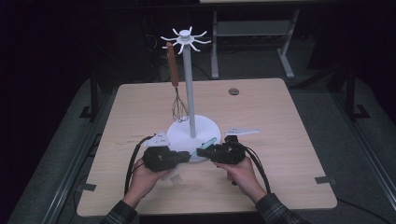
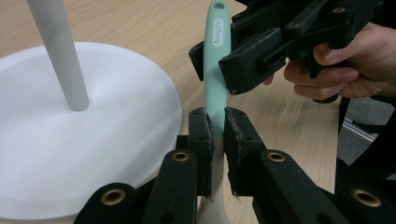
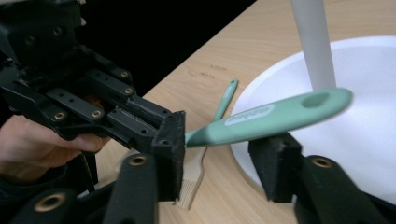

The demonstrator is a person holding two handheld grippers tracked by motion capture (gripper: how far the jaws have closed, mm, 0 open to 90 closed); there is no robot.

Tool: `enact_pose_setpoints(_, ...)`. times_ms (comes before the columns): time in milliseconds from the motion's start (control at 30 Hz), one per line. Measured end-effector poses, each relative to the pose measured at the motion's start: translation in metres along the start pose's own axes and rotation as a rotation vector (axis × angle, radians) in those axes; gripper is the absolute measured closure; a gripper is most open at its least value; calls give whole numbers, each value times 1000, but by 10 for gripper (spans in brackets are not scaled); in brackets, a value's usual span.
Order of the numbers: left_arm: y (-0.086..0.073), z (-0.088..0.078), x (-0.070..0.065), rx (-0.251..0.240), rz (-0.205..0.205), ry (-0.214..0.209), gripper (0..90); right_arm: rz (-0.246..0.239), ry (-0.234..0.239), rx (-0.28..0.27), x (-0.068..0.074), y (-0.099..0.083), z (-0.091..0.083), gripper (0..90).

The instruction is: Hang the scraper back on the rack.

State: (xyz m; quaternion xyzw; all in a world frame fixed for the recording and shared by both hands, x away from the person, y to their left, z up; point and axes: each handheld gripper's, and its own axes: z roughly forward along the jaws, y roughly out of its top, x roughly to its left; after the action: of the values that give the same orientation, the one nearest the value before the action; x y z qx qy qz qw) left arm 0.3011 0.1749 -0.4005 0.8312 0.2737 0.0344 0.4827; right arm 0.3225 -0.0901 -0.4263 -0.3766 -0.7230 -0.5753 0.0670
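Spatula (image 2: pixel 216 79): mint handle, long axis toward 12 o'clock from left tongs (image 2: pixel 217 122) (clamped on it).
Right tongs (image 3: pixel 219 148): straddling handle, half-closed, pads not pressing.

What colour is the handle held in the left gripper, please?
Mint green handle, clearest in the left gripper view.

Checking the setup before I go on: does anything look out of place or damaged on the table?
Nothing spilled or broken. One oddity: a thin green-handled tool with a beige head lies flat on the wooden table beside the white round stand base, while the brown-handled whisk hangs up.
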Motion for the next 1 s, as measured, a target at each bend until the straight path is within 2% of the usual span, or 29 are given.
enact_pose_setpoints(233,0,2,0,3,2,6,816,23,19,-15,-1,1,-2,651)
enact_pose_setpoints(333,1,3,-2,-8,5,4,815,36,42,-41,0,2,-4,701)
enact_pose_setpoints(533,2,5,-6,-8,19,0,814,33,84,-79,4,6,-7,786)
enact_pose_setpoints(767,2,4,-6,-23,25,-20,855,5,103,-90,10,8,-6,820)
enact_pose_setpoints(800,2,2,-5,-29,35,-25,900,-1,101,-99,11,9,-7,822)
enact_pose_setpoints(1000,5,-4,-6,-21,47,-37,899,-39,105,-111,13,14,-10,821)
